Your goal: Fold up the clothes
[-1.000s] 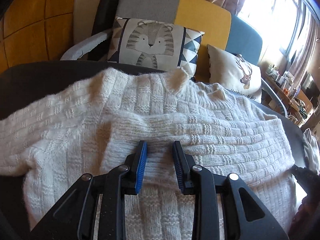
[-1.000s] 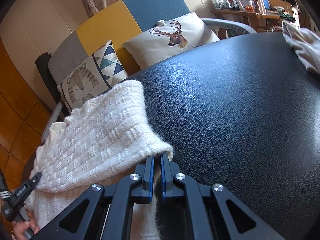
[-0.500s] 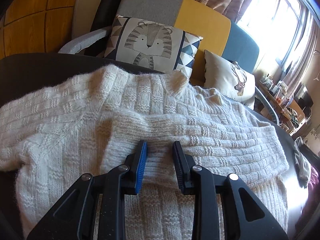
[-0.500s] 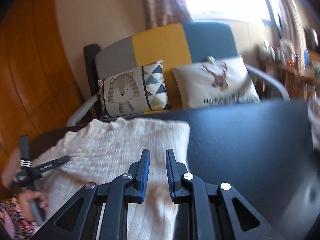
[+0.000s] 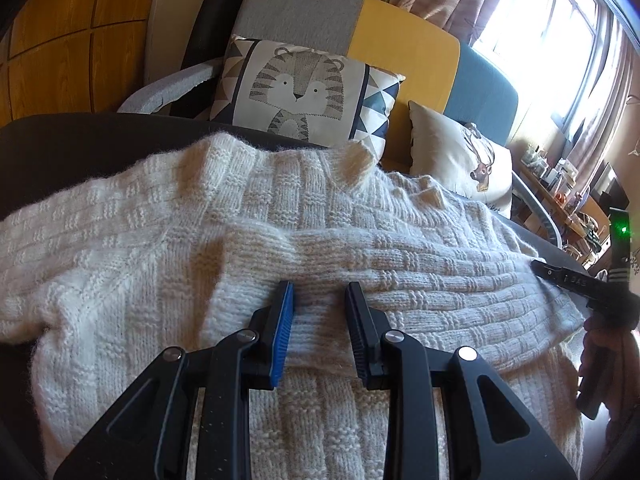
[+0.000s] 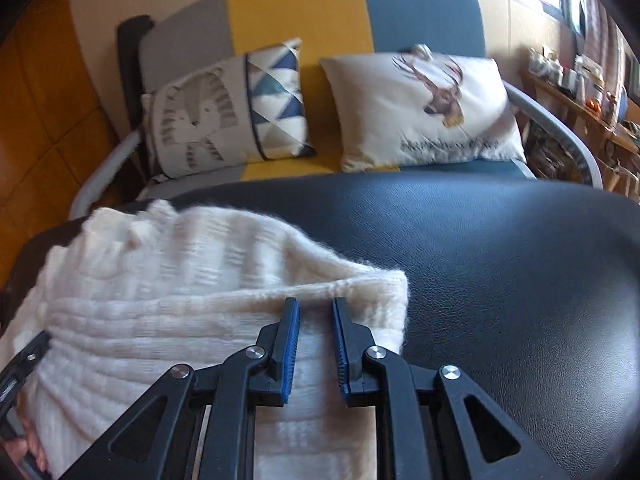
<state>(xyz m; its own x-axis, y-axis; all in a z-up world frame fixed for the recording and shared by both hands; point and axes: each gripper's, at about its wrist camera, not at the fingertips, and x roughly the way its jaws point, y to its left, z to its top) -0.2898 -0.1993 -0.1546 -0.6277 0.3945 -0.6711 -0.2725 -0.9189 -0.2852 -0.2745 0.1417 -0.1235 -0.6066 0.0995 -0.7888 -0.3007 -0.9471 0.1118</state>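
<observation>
Looking along the left wrist view:
Left hand-held gripper (image 5: 318, 298): black, blue-padded jaws parted wide, gripping nothing, poised over the knit.
Garment: a cream chunky-knit wool sweater (image 5: 160, 248) spread over the black leather-look counter (image 5: 80, 140), reaching its far edge, one sleeve (image 5: 420, 292) folded across the body toward the right.
Right hand-held gripper (image 5: 538, 269): its black tip sits at the sleeve's right end; from here I cannot tell how its jaws stand.
Behind: a tiger-print cushion (image 5: 298, 88) and a deer-print cushion (image 5: 468, 164) on a grey, yellow and blue sofa (image 5: 404, 48).

Right wrist view:
Right hand-held gripper (image 6: 316, 306): jaws parted with a clear gap, holding nothing, just above the sleeve cuff (image 6: 380, 300).
Sweater (image 6: 160, 280): on the counter's left part; bare counter (image 6: 500, 260) to the right.
Left hand-held gripper (image 6: 38, 340): one black finger shows at the left edge.
</observation>
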